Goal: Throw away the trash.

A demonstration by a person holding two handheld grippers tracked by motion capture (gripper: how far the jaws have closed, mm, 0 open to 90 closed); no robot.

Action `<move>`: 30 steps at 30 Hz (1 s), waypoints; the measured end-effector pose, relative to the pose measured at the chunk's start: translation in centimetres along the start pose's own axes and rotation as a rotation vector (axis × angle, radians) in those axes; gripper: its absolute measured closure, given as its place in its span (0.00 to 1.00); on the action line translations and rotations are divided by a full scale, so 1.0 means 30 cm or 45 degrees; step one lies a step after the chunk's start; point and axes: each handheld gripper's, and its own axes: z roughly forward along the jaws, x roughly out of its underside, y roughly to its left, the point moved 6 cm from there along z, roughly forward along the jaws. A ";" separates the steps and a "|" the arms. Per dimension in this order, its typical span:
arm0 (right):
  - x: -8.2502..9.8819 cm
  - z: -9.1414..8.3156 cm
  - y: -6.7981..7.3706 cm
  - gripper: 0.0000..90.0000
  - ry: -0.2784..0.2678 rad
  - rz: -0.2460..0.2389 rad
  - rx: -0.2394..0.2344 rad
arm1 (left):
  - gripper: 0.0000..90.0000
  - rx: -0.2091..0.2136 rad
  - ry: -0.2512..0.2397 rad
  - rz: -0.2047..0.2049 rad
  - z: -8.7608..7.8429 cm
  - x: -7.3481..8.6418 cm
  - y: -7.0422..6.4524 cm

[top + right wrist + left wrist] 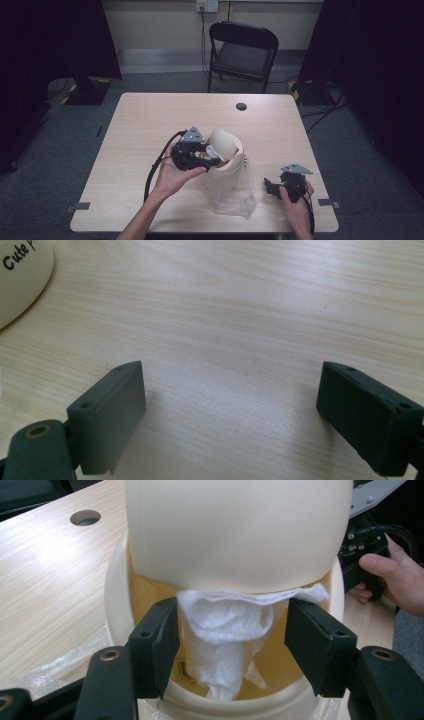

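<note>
Two grippers work over the near half of the table [150, 115], each held in one of the person's hands. Nearest the front edge, toward the near right corner, the right gripper [271, 188] hangs just above bare wood with its jaws spread wide and nothing between them; the right gripper view shows open tabletop ahead of it and only the printed rim of the cream bin at its upper left. A clear plastic bag [231, 194] lies crumpled on the table between the bin's base and the front edge, well short of the right gripper. Just behind the bag, about midway between the left and right edges, stands the cream bin [232, 167] with its swing lid [223, 141] tipped up. The left gripper [217, 161] reaches to the bin's mouth from the left, its jaws parted on either side of a wad of white tissue [225, 625] that hangs under the lid's lower edge inside the opening; the left jaw looks to touch the tissue, the right stands off it. Farther back the table is open up to a round cable hole [241, 106] near the far edge, and a black folding chair [243, 50] stands beyond.
</note>
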 end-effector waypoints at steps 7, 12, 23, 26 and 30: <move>0.000 0.000 0.000 0.13 0.000 0.000 0.000 | 0.35 -0.002 -0.024 0.022 -0.012 0.002 -0.005; 0.000 0.000 0.000 0.13 0.000 0.000 -0.001 | 0.32 -0.007 -0.049 0.011 -0.024 0.006 -0.008; 0.000 0.000 0.000 0.13 0.000 0.001 -0.001 | 0.33 -0.001 -0.088 -0.014 -0.077 0.032 0.025; 0.000 0.000 0.000 0.13 0.000 0.001 -0.001 | 0.33 0.003 -0.094 -0.015 -0.080 0.037 0.029; 0.000 0.000 0.000 0.13 0.000 0.001 0.000 | 0.37 -0.013 -0.127 -0.016 -0.098 0.041 0.040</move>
